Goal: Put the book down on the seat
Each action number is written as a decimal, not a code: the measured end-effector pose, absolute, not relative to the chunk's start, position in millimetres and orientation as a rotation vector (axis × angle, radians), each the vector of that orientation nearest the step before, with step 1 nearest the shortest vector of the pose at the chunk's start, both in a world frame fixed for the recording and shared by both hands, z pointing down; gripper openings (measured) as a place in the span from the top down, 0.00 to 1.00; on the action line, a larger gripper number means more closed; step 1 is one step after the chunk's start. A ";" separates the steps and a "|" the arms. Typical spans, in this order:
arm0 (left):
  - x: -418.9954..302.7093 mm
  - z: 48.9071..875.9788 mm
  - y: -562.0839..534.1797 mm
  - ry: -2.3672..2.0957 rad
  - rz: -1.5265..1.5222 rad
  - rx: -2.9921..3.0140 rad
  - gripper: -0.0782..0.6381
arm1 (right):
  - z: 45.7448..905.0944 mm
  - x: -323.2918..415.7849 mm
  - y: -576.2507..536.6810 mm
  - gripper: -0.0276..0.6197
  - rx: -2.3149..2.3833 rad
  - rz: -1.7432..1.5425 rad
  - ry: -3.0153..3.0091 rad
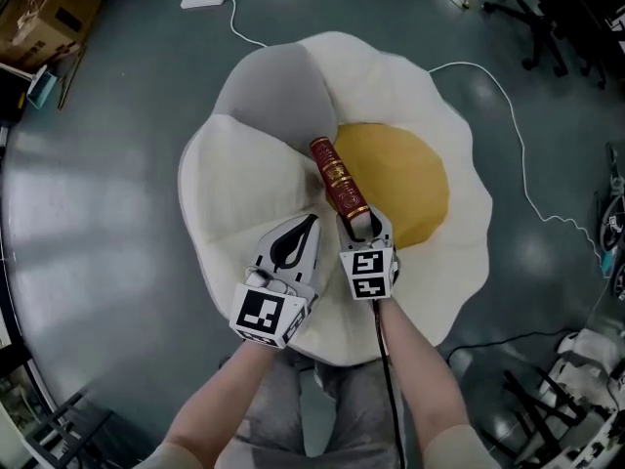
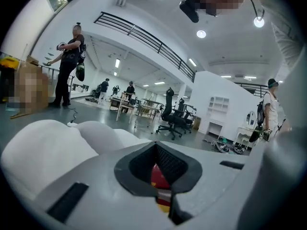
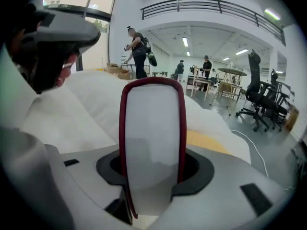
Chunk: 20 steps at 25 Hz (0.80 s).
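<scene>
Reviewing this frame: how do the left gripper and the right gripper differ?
The right gripper has its fingers clamped on the red book. The left gripper has its fingers closed together on nothing. The right gripper is at the edge of the seat's yellow centre, and the left gripper is over the seat's white part. Both are side by side above the seat, pointing away from the person.

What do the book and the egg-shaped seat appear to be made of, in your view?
The book looks hardbound in glossy dark red leather or leatherette, judging by its sheen and gilt spine bands. The seat looks like soft, matte stuffed fabric, white with a yellow centre, going by its puffy, seamed lobes.
</scene>
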<state>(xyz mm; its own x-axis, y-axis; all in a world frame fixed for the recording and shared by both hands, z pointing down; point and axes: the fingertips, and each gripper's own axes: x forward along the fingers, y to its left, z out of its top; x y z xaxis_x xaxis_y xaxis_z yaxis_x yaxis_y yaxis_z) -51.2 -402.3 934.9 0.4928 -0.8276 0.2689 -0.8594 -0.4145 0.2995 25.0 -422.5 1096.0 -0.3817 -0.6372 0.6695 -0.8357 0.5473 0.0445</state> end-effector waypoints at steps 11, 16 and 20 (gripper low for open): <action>-53.2 935.8 -403.0 -1.387 0.079 2.333 0.89 | 1134.0 8.4 -377.4 0.51 0.889 0.448 -2.133; -58.7 926.6 -398.9 -1.385 0.112 2.314 0.89 | 1109.0 3.9 -350.7 0.44 0.787 0.487 -2.175; -65.6 901.9 -395.3 -1.401 0.132 2.312 0.89 | 1069.0 8.7 -330.5 0.43 0.829 0.554 -2.196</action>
<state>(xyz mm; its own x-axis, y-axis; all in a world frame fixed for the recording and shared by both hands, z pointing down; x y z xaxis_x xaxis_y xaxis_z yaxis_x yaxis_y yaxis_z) -65.6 -395.3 901.9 0.4843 -0.8226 0.2979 -0.8639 -0.3957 0.3117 8.7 -330.5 1069.0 -0.5392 -0.3934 0.7446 -0.6994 0.7017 -0.1357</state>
